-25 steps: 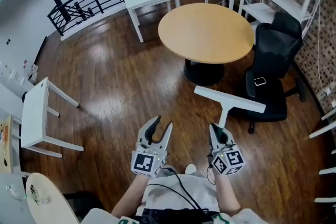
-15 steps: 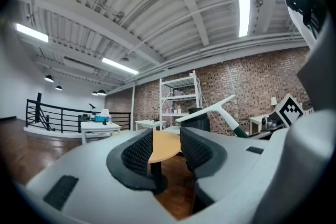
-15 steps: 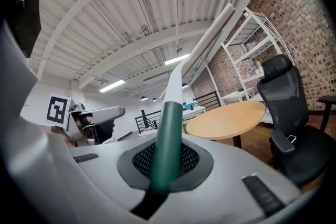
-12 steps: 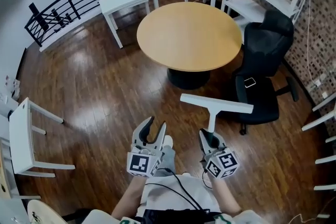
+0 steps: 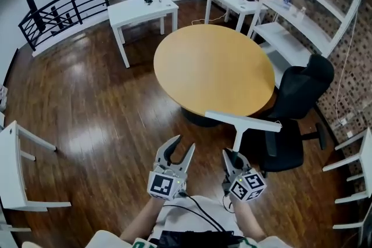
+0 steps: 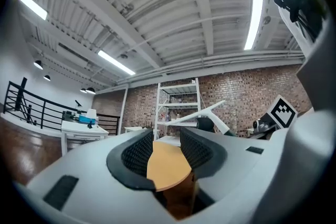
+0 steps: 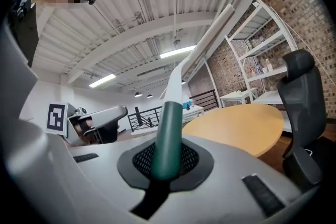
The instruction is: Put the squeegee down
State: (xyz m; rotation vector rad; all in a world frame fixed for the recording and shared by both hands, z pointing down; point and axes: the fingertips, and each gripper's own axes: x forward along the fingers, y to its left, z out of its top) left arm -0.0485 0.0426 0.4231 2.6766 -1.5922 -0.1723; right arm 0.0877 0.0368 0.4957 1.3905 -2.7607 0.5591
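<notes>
Squeegee (image 5: pixel 244 122) tight in right gripper (image 5: pixel 231 155) jaws, now nearer table (image 5: pixel 215 67); left gripper (image 5: pixel 181 146) jaws apart

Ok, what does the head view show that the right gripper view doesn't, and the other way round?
Only the head view: the squeegee blade end to end from above, and the marker cube on the right gripper. Only the right gripper view: ceiling strip lights, and the pads shut on the squeegee's green handle. Both: the round table, black chair, shelving and left gripper.
</notes>
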